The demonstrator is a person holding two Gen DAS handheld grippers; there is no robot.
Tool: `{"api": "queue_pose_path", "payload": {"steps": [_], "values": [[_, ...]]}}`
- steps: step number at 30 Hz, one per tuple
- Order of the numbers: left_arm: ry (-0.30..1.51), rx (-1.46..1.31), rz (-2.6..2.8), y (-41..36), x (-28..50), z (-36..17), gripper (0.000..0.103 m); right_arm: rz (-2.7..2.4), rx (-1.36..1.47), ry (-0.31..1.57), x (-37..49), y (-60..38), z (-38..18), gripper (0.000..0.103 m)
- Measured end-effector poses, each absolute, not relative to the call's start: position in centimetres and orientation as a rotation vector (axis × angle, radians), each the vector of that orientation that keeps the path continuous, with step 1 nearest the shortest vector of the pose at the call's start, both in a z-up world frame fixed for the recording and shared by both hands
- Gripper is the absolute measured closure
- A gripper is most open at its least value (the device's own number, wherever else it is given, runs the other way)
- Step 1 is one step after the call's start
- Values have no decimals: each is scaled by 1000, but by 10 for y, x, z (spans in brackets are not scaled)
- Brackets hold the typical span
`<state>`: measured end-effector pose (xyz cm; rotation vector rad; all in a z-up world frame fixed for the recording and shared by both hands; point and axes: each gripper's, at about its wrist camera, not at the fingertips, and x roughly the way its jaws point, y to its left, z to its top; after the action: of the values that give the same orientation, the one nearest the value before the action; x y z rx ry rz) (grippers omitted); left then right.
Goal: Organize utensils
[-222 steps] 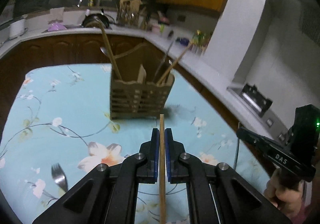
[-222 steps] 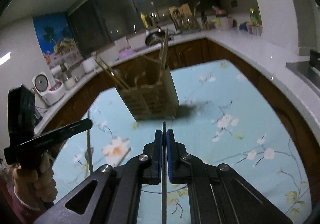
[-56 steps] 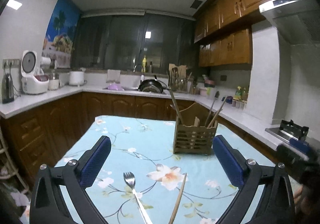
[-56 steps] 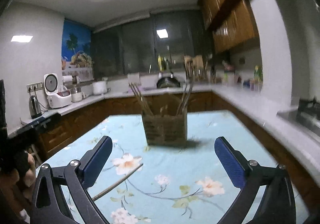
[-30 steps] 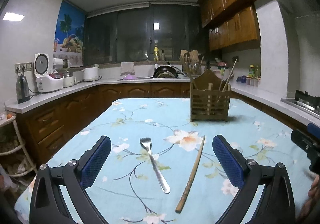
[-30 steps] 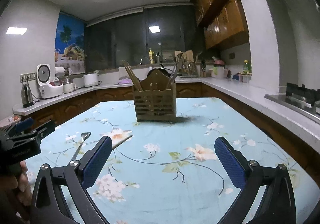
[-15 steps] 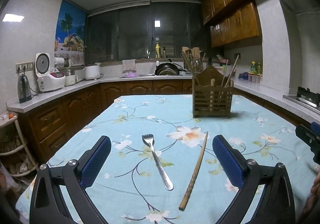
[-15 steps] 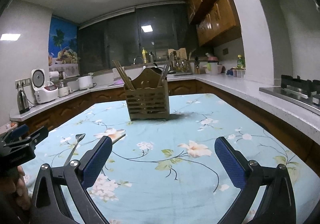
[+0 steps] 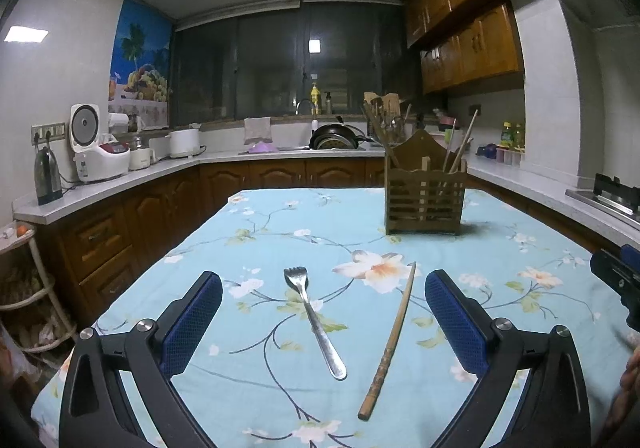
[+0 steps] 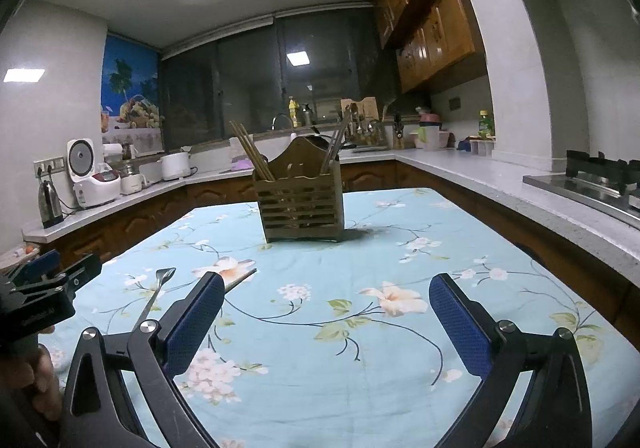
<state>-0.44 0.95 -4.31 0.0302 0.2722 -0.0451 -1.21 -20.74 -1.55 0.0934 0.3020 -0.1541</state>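
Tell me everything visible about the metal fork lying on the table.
The shiny metal fork lies flat on the pale blue floral tablecloth, tines pointing away toward the slatted wooden utensil holder, rounded handle end nearest the camera. It is one plain piece, silver-coloured. A single wooden chopstick lies beside it on its right, apart from it. Nothing grips it: the left tongs stand open around it, above the cloth.

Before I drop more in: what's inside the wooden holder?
The wooden holder has chopsticks leaning out on its left and more utensil handles on its right. Their lower ends are mostly hidden behind the slats.
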Motion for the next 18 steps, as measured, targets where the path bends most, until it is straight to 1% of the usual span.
{"api": "queue_pose_path", "payload": {"steps": [18], "values": [[258, 50, -45, 3, -10, -46, 1, -139, 97, 288, -13, -207, -16, 0]]}}
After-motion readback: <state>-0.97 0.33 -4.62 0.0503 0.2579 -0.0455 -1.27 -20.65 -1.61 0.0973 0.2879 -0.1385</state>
